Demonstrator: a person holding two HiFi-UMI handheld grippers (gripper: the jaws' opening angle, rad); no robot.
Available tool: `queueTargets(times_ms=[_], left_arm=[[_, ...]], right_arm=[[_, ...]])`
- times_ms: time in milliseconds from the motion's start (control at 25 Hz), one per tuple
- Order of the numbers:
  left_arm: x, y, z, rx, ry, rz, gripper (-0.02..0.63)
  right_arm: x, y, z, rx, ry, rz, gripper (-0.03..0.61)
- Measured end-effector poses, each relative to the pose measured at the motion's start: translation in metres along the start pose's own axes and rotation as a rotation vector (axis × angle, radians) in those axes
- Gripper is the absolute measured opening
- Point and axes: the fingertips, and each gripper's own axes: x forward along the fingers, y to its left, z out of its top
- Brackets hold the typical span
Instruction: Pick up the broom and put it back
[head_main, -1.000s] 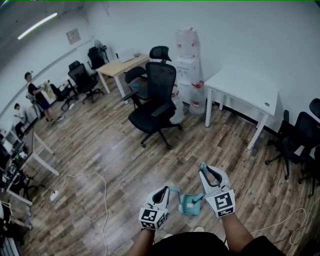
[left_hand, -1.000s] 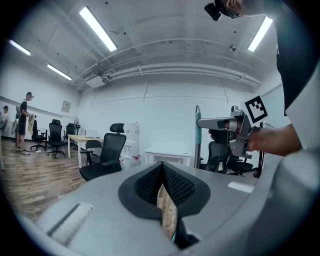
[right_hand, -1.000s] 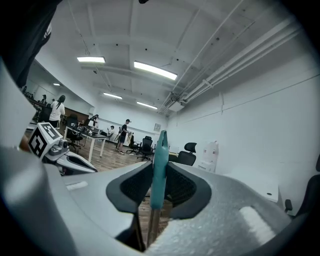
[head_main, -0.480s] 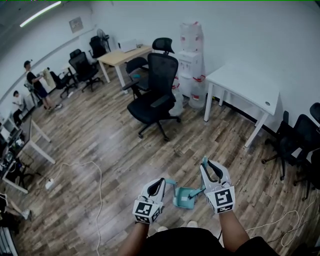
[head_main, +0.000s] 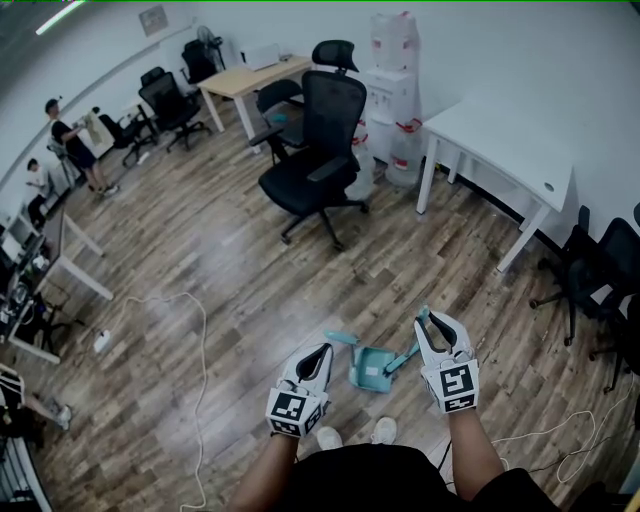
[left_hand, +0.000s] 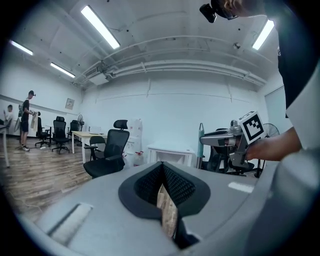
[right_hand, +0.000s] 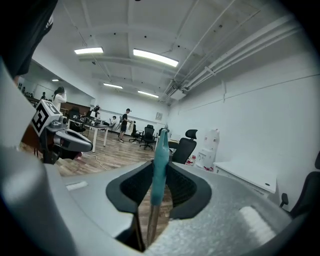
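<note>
My right gripper (head_main: 433, 324) is shut on the teal-tipped broom handle (head_main: 424, 316). The handle slants down to a teal dustpan (head_main: 371, 369) on the wooden floor just in front of my feet. In the right gripper view the handle (right_hand: 160, 152) stands upright between the black pads. A short teal piece (head_main: 341, 338) lies on the floor left of the dustpan. My left gripper (head_main: 318, 356) hovers beside it, shut, with nothing between its fingers. The left gripper view shows its jaws meeting (left_hand: 162, 172) and the right gripper (left_hand: 220, 136) holding the handle (left_hand: 201, 142) to the right.
A black office chair (head_main: 315, 150) stands ahead in the middle of the room. A white table (head_main: 500, 140) and a water dispenser (head_main: 395, 80) are against the far wall. White cables (head_main: 205, 340) (head_main: 560, 440) trail over the floor on both sides. People (head_main: 70, 140) stand far left.
My right gripper has come down a little with the handle still in it. The view has tipped downward, so my shoes now show. The left gripper has hardly moved.
</note>
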Motion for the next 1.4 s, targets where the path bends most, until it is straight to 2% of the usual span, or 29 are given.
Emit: queueTargets(times_ms=[320,520,760,960,1400], left_arm=[[-0.011,0.008,-0.031,-0.031,0.069,0.053,0.018],[-0.016,0.007,-0.051,-0.056,0.122,0.059,0.018],[-0.018,0.015,-0.075,-0.05,0.184,0.076,0.018],[-0.019,0.024,-0.091,-0.069,0.202,0.1,0.018],[-0.017,0.013,-0.13,-0.136,0.275,0.09,0.018]], right_arm=[[0.005,0.007,-0.041,0.039,0.084,0.024,0.092],[0.005,0.014,-0.068,0.023,0.138,0.045,0.094],[0.017,0.03,-0.103,0.0,0.213,0.095,0.094],[0.019,0.038,-0.139,-0.025,0.292,0.12,0.094],[0.018,0.054,-0.194,-0.049,0.375,0.16,0.095]])
